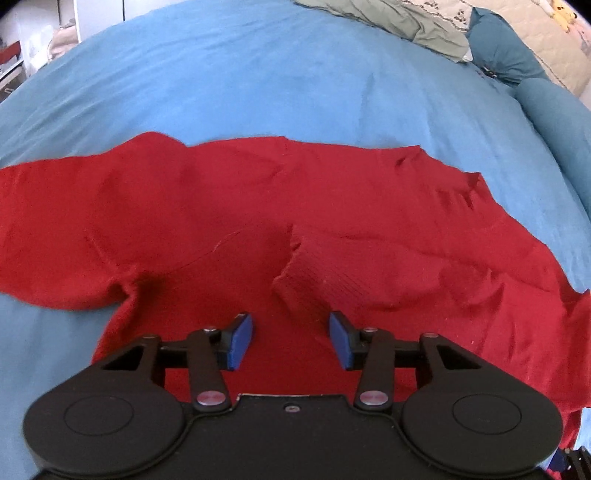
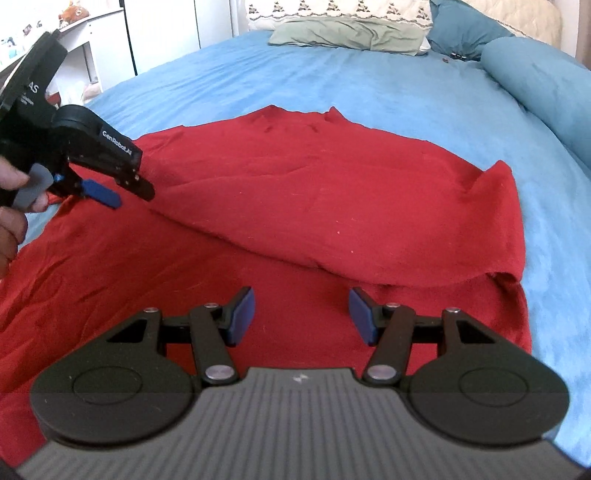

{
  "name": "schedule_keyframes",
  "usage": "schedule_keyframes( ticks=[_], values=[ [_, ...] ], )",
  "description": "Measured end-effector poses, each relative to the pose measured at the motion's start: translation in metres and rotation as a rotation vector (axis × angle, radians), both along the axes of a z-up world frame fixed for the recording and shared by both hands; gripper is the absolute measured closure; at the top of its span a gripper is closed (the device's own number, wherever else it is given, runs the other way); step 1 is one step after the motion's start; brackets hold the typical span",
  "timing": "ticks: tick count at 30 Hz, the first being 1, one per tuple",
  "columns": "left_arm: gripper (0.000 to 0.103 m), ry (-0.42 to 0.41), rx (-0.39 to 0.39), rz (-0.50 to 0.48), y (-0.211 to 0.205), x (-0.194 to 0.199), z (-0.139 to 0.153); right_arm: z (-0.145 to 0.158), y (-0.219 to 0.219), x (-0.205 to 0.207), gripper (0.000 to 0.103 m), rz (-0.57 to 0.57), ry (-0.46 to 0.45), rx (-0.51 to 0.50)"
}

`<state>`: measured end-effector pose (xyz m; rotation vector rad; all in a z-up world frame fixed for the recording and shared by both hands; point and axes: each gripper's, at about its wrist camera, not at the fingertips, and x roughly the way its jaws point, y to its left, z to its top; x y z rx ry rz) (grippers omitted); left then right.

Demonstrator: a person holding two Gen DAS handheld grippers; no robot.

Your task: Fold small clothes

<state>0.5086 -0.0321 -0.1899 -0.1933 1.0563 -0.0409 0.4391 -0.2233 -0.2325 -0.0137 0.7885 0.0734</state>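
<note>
Red garment [image 2: 295, 192] lies on the bed [image 2: 369, 85], one flap folded over; further folds remain. Left tongs [image 1: 291, 339] and right tongs [image 2: 302, 315] released, empty.

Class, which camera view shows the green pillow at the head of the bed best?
The right wrist view: the green pillow lies whole, near centre top. The left wrist view shows only part of it, cut off at the top edge.

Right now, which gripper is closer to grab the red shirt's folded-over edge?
Probably the right gripper: it is open, with the red shirt's folded-over edge lying just ahead. The left gripper, also open, hovers over flat cloth.
</note>
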Motion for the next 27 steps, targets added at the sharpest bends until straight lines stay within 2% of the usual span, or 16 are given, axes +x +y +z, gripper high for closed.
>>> schedule_keyframes(
  ticks=[3, 5, 7, 8, 10, 13, 16, 22, 24, 26, 27],
  values=[
    [0.053, -0.004, -0.040, -0.018, -0.011, 0.008, -0.002, -0.002, -0.001, 0.001, 0.031, -0.004, 0.002, 0.004],
    [0.059, -0.011, -0.025, -0.028, -0.020, 0.013, -0.003, -0.002, -0.001, 0.001, 0.031, -0.007, 0.001, 0.009],
    [0.095, -0.022, -0.036, -0.033, -0.024, 0.016, -0.003, -0.003, -0.001, 0.001, 0.031, -0.008, 0.003, 0.007],
    [0.094, -0.025, -0.067, -0.030, -0.022, 0.018, 0.000, -0.003, -0.001, 0.001, 0.031, -0.009, 0.003, 0.006],
    [0.094, -0.071, -0.078, -0.016, -0.019, 0.018, 0.012, -0.003, -0.002, 0.002, 0.030, -0.010, 0.002, 0.007],
    [0.094, -0.161, -0.055, -0.001, -0.012, 0.014, 0.035, -0.002, -0.006, 0.006, 0.030, -0.025, -0.002, 0.001],
    [0.094, -0.234, 0.014, 0.015, -0.003, 0.008, 0.049, -0.002, -0.014, 0.009, 0.030, -0.054, -0.008, 0.002],
    [0.094, -0.255, 0.075, 0.038, 0.007, 0.001, 0.032, -0.005, -0.032, 0.015, 0.028, -0.129, -0.019, -0.030],
    [0.094, -0.264, 0.068, 0.041, 0.009, -0.001, 0.031, -0.005, -0.042, 0.018, 0.025, -0.160, -0.025, -0.044],
    [0.094, -0.272, 0.071, 0.038, 0.009, 0.001, 0.032, -0.007, -0.055, 0.022, 0.015, -0.199, -0.026, -0.060],
    [0.094, -0.280, 0.072, 0.036, 0.009, 0.001, 0.033, -0.009, -0.063, 0.024, 0.015, -0.222, -0.022, -0.059]
  ],
)
